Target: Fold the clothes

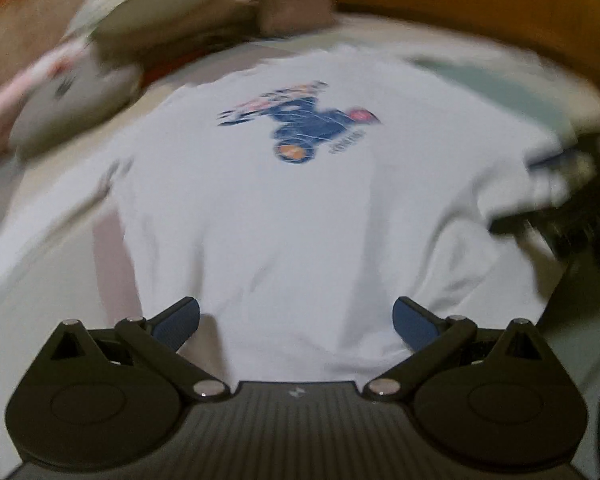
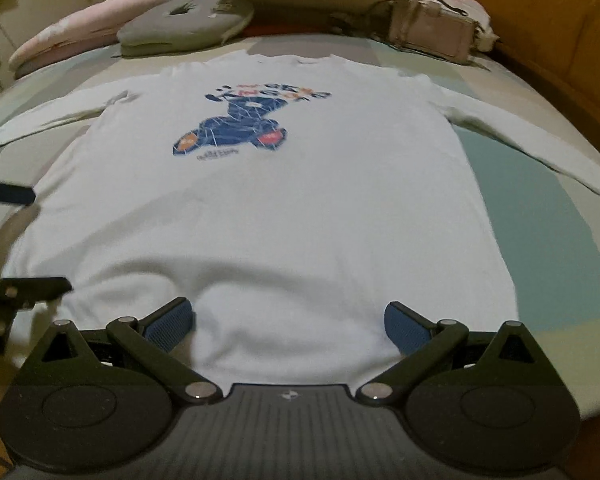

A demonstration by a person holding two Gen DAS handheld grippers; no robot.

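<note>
A white long-sleeved shirt with a blue and red print lies flat, front up, on the bed, with both sleeves spread out to the sides. My right gripper stands open over the shirt's hem, with nothing between its blue pads. My left gripper is also open above the hem, and the shirt fills its blurred view. In the right wrist view the left gripper shows at the left edge, fingers spread by the shirt's left side.
A striped bedsheet covers the bed. At the head of the bed lie a grey round cushion, floral pillows and a beige bag. An orange padded surface runs along the right. A dark blurred shape sits at the shirt's right edge.
</note>
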